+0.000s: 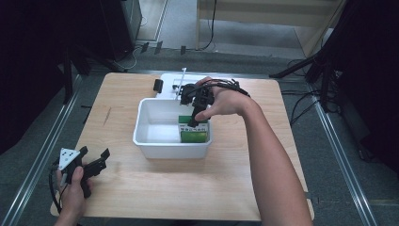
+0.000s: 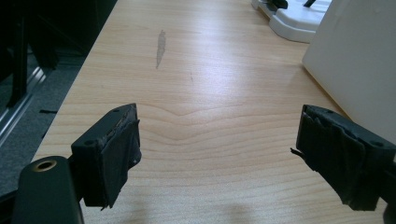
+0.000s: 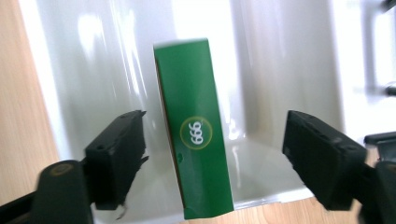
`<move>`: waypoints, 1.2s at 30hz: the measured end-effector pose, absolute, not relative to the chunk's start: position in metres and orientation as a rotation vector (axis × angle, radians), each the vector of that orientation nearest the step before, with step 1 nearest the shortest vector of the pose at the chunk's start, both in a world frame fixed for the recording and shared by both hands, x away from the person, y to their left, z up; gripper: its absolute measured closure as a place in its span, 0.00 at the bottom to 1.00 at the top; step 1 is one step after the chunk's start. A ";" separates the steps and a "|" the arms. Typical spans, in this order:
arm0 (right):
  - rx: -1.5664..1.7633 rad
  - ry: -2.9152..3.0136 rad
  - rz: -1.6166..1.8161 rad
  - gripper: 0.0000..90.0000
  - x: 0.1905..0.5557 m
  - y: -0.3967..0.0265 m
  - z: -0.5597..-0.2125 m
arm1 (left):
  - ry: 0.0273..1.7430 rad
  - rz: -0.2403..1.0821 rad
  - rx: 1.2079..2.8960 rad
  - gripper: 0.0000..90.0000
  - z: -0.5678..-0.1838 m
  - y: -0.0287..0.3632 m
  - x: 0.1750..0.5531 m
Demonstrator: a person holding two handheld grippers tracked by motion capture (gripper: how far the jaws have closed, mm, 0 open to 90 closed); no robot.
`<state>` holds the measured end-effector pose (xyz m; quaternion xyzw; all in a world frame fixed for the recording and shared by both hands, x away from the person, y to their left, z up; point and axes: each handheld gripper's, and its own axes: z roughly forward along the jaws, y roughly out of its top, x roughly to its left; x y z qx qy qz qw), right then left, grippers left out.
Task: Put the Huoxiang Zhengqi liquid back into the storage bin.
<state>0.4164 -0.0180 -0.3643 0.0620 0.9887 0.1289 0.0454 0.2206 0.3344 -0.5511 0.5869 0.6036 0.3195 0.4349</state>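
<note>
A white bin (image 1: 141, 123) stands in the middle of the wooden table. Inside it, at the right end, lies a green box (image 1: 194, 136) with white printing. My right gripper (image 1: 194, 120) reaches down into that end of the bin. In the right gripper view the green box (image 3: 191, 84), marked "666", sits between the jaws of my right gripper (image 3: 215, 126), which is open and not touching it. My left gripper (image 1: 95, 153) rests low at the table's near left corner, open and holding nothing. In its own view, the left gripper (image 2: 217, 121) faces bare wood, with the bin's wall (image 2: 355, 56) to the right.
Behind the bin sits a white flat stand (image 1: 171, 80) with a thin white stick, and a small black block (image 1: 158, 85) beside it. A dark streak (image 2: 161, 46) marks the wood left of the bin. The table's left edge drops to a metal rail (image 1: 42, 155).
</note>
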 end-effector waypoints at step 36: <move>1.027 2.177 1.268 0.00 0.441 -0.167 -0.363 | 1.507 0.798 1.464 0.16 -0.551 0.334 0.220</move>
